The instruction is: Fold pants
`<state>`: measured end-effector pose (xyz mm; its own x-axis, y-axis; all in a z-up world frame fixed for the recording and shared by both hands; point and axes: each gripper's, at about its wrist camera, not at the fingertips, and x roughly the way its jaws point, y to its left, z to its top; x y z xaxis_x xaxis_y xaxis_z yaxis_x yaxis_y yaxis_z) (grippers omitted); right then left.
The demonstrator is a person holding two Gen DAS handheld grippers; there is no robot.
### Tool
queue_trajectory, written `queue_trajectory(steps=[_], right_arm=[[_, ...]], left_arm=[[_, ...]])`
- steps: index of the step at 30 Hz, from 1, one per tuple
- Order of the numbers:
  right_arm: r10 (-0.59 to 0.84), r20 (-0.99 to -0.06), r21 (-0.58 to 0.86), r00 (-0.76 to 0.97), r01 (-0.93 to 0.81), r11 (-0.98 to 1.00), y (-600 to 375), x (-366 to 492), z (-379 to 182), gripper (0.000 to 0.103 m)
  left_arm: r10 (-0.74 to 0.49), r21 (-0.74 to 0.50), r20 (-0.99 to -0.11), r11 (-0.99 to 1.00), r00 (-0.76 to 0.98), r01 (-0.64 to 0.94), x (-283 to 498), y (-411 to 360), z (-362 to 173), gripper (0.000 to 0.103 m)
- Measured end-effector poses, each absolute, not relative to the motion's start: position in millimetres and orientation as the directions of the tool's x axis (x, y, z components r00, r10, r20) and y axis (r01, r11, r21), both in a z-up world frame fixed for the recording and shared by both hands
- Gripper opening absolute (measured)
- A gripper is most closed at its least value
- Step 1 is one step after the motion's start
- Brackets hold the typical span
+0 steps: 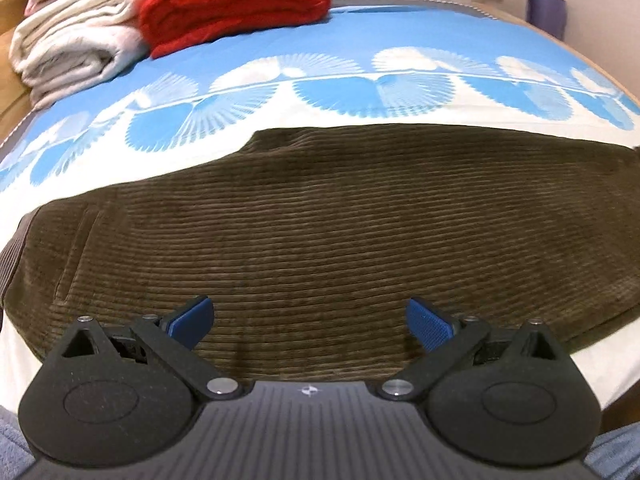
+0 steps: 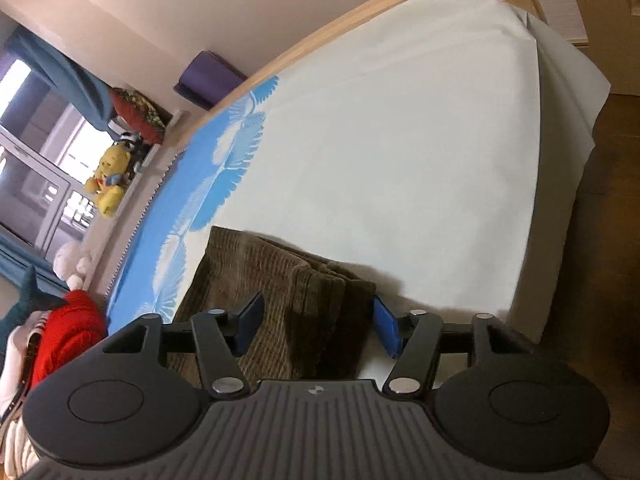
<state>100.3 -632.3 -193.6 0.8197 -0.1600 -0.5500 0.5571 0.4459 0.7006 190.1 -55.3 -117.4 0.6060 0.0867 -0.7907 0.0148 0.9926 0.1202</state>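
Brown corduroy pants [image 1: 320, 220] lie flat across the bed, with the dark waistband at the far left. My left gripper [image 1: 308, 322] is open, just above the near edge of the pants, holding nothing. In the right wrist view the leg-end of the pants [image 2: 280, 280] lies stacked in layers on the white sheet. My right gripper [image 2: 316, 326] is open, and its blue pads straddle the cuff edge without closing on it.
The bed sheet [image 1: 360, 32] is blue and white with a fan pattern. A red folded blanket [image 1: 232, 4] and white folded towels [image 1: 76, 40] sit at the far left of the bed. The sheet hangs over the bed's corner [image 2: 560, 100]. Plush toys [image 2: 110, 176] sit on a sill.
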Motion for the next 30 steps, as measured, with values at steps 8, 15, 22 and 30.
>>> queue_trajectory(steps=[8, 15, 22, 30], right_arm=[[-0.198, -0.586, 0.679, 0.786, 0.609, 0.41, -628, 104, -188, 0.031], [-0.302, -0.656, 0.511, 0.692, 0.701, 0.498, -601, 134, -154, 0.029], [-0.226, -0.451, 0.174, 0.863, 0.334, 0.926, -424, 209, -44, 0.028], [0.382, -0.522, -0.073, 0.762, -0.487, 0.87, -163, 177, -93, 0.028]], left_arm=[[0.106, 0.09, -0.842, 0.994, 0.53, -0.056, 208, -26, -129, 0.103], [0.063, 0.009, -0.872, 0.994, 0.485, -0.113, 212, 2, -125, 0.103], [0.03, -0.08, -0.844, 0.98, 0.535, -0.181, 205, 44, -86, 0.103], [0.002, -0.137, -0.86, 0.962, 0.511, -0.235, 186, 72, -103, 0.103]])
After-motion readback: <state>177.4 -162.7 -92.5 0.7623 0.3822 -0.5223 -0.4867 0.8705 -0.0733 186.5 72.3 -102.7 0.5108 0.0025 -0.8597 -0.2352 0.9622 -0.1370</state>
